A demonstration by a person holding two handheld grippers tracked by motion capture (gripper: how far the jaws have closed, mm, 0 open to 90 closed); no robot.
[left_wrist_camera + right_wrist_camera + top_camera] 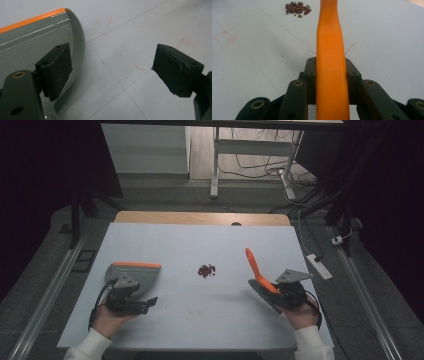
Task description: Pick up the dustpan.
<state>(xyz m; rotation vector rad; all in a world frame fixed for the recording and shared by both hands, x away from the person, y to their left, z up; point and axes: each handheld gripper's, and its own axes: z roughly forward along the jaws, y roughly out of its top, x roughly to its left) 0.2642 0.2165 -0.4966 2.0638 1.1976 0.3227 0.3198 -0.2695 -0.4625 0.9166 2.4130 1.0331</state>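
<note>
A grey dustpan (pixel 142 274) with an orange front edge lies flat at the left of the white mat. My left gripper (pixel 134 303) rests just behind it. In the left gripper view that gripper (pixel 112 65) is open, one jaw over the dustpan's curved rim (pixel 79 47) and bare mat in the gap. A small heap of dark red beans (pixel 206 270) sits mid-mat. At the right, my right gripper (pixel 279 295) is shut on the orange handle (pixel 329 50) of a brush (pixel 256 267) with dark bristles. The handle points up and away toward the beans (pixel 297 8).
The white mat (pixel 200 325) covers a wooden table (pixel 200 217). A white power strip (pixel 319 266) lies on the floor off the mat's right edge. Desk legs and cables stand beyond the far edge.
</note>
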